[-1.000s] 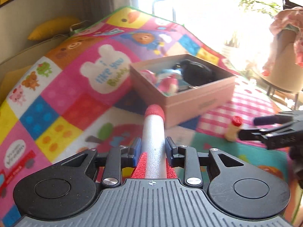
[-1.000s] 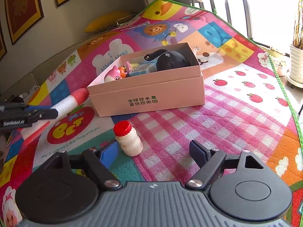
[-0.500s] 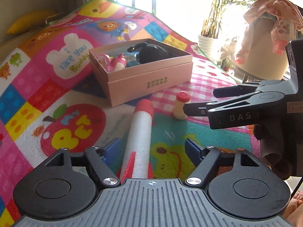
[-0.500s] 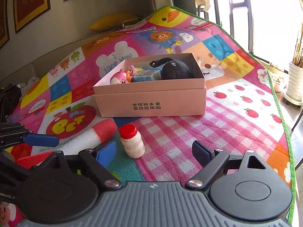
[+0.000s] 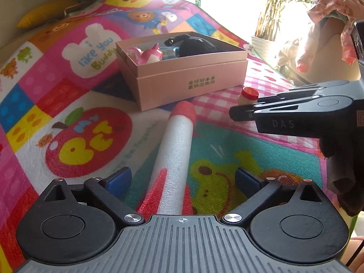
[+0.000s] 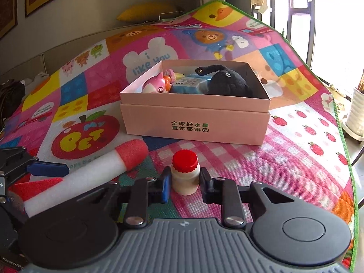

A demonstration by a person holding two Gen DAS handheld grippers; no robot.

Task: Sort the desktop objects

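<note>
1. The right gripper (image 6: pixel 184 185) has just clamped down on the little white bottle (image 6: pixel 184 177) with the red cap, pads snug on both sides. The bottle stands upright on the play mat (image 6: pixel 295 159).
2. The left gripper (image 5: pixel 182 179) has just swung its jaws wide. The foam rocket (image 5: pixel 176 150) lies on the mat between the fingers, touching neither, red nose pointing away.
3. Just past both tools sits the pink box (image 6: pixel 195 122), open on top.
4. Inside it: a pink toy (image 6: pixel 157 86), a blue carton (image 6: pixel 188 84) and a black plush (image 6: pixel 227 82).
</note>
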